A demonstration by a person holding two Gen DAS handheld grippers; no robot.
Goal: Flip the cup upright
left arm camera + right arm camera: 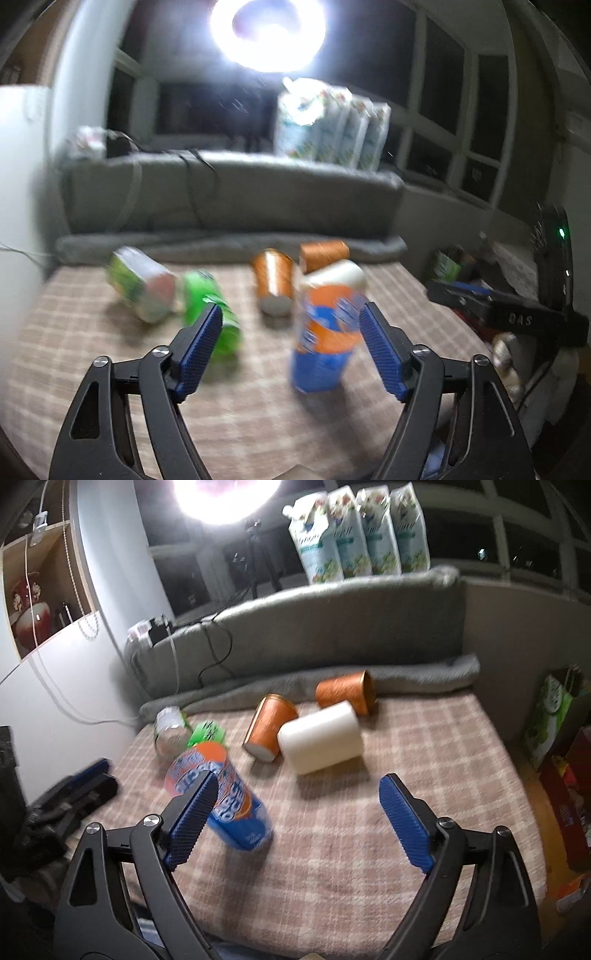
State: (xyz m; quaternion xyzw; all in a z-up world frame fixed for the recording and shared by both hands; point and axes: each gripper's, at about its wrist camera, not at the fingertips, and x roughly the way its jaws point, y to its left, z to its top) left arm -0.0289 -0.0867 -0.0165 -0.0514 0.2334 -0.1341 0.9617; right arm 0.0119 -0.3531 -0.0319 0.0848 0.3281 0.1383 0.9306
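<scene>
A: Blue ribbed pads fill the foreground of both wrist views. The left gripper has its jaws spread wide, holding nothing. The blue-and-orange cup stands between them, nearer the right pad, but blur hides whether it touches.

B: And from the other side?

A: The right gripper is spread wide and empty too. There the same blue-and-orange cup leans, partly behind the left pad, with the right pad well clear of it. Blur hides any contact.

B: How are the tools posed?

A: Both point forward and slightly down over the checked cloth. The right gripper shows as a dark bar at the right edge of the left wrist view, and the left gripper appears at the far left of the right wrist view.

B: What else sits on the cloth, left to right?

A: A pale green-printed cup on its side, a bright green cup just beside it, an orange cup tipped over, a white cup lying against it, and a second orange cup on its side behind.

B: The room?

A: A grey cushioned backrest runs behind the cloth, four printed pouches stand on top of it, a ring light glares above, and dark windows sit behind.
</scene>
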